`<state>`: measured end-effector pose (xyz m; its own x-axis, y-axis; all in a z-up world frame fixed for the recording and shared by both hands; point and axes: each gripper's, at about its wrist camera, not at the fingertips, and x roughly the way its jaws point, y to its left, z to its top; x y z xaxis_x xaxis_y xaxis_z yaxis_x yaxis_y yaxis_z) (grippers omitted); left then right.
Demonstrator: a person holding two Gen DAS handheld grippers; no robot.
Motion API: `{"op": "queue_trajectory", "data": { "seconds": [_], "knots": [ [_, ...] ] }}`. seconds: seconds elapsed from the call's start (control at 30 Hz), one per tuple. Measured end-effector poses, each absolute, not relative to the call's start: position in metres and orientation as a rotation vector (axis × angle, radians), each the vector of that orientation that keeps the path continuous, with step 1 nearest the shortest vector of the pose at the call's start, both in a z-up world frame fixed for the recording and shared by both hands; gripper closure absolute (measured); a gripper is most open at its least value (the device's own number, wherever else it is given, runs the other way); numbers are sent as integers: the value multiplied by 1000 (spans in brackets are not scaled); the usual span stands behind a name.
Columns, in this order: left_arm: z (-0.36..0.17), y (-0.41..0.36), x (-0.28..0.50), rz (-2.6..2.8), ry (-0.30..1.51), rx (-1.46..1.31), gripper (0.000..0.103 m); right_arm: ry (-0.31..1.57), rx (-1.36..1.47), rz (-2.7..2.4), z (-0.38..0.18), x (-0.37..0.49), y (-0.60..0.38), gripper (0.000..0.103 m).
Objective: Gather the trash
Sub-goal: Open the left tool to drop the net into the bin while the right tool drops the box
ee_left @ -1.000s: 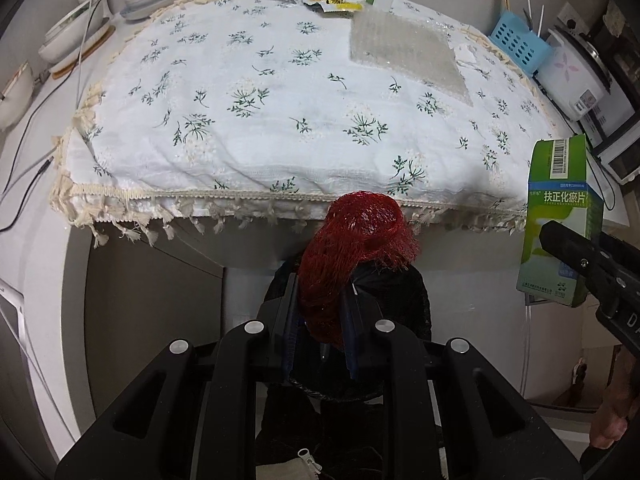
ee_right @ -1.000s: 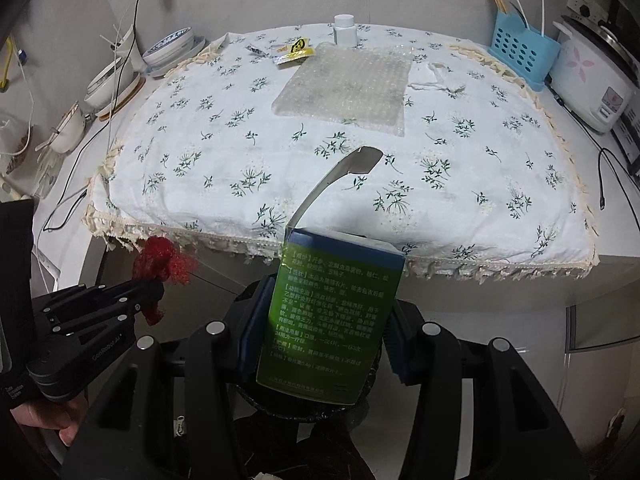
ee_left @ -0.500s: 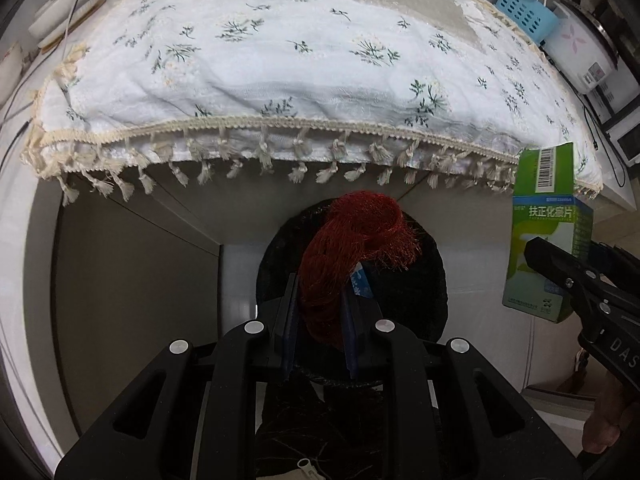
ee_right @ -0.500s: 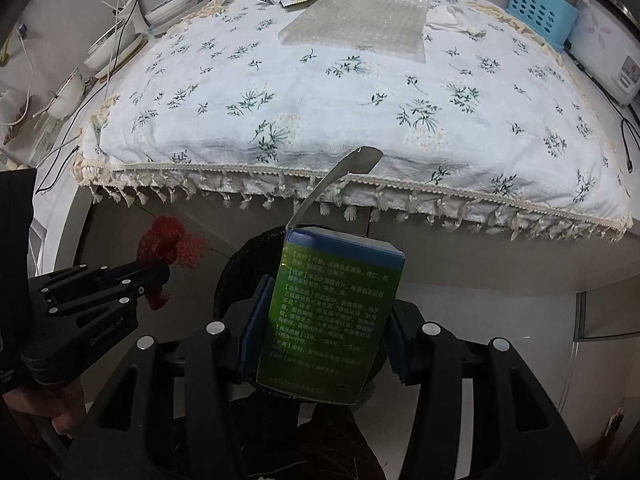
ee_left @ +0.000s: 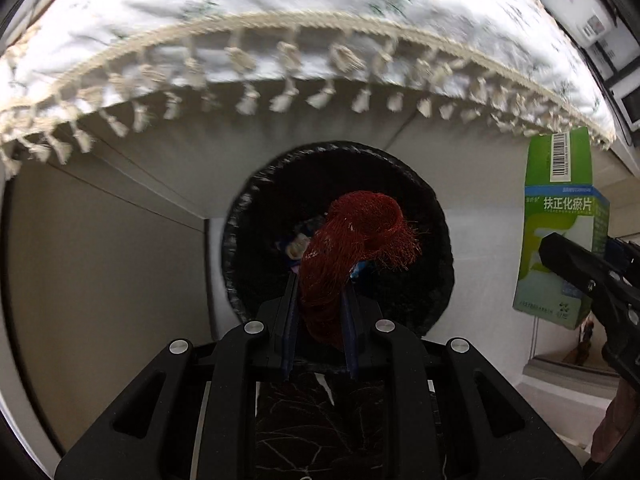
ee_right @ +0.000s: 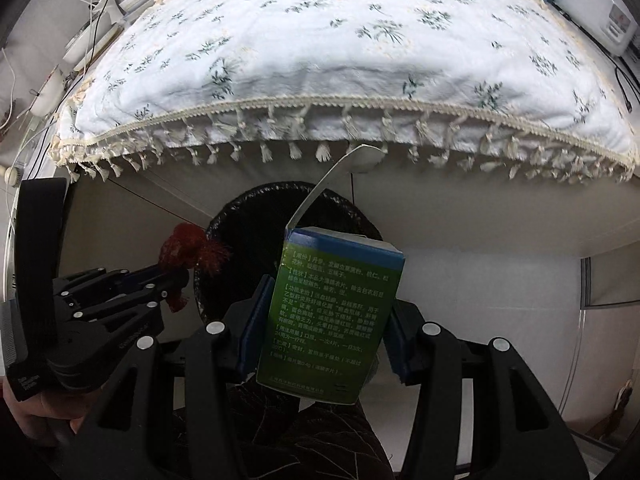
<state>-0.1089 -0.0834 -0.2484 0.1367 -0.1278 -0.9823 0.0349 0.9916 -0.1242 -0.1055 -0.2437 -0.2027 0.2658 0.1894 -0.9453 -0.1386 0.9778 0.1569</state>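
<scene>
A: Left wrist view first. What do the fingers have?

B: The left gripper (ee_left: 318, 300) is clamped on a wad of red mesh netting (ee_left: 356, 248). The netting sits squeezed between the two fingers (ee_left: 290, 320) and bulges out past their tips.

A: And beyond the tips?

B: The round black-lined trash bin (ee_left: 240, 248) lies straight ahead of the fingers, its dark opening behind the netting. Some scraps show inside it, too small to name. Above the bin hangs the tasselled edge of a white flowered tablecloth (ee_left: 280, 20). Off to the right of the fingers, the right gripper (ee_left: 576, 264) grips a green box (ee_left: 560, 216), upright, barcode flap at the top.

A: Now the right wrist view.

B: The right gripper (ee_right: 320, 328) is closed on that green box (ee_right: 332, 312), printed side facing the camera, one finger pressed against each side. Its open top flap (ee_right: 340, 176) sticks up past the fingertips.

A: Where is the bin there?

B: The trash bin (ee_right: 240, 216) is just ahead of the fingers, partly hidden by the box. To the left, the left gripper (ee_right: 176, 276) holds the red netting (ee_right: 188, 248) near the bin's rim. The tablecloth (ee_right: 320, 60) spreads above.
</scene>
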Motion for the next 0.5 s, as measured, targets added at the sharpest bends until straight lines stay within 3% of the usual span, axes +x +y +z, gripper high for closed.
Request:
{"op": "queue_trajectory", "data": {
  "seconds": [0.17, 0.27, 0.3, 0.37, 0.5],
  "knots": [
    [-259, -103, -108, -154, 1421, -60, 83, 1305, 36, 200, -211, -114, -250, 55],
    [-259, -113, -107, -171, 1389, -51, 77, 1315, 33, 186, -215, -116, -255, 55],
    [-258, -115, -108, -172, 1381, -45, 72, 1315, 33, 181, -215, -116, -256, 55],
    [-254, -114, -107, -163, 1368, -52, 53, 1315, 36, 178, -216, -115, -258, 55],
    [-240, -101, -106, -132, 1341, -76, 31, 1313, 33, 181, -217, -110, -255, 55]
  ]
}}
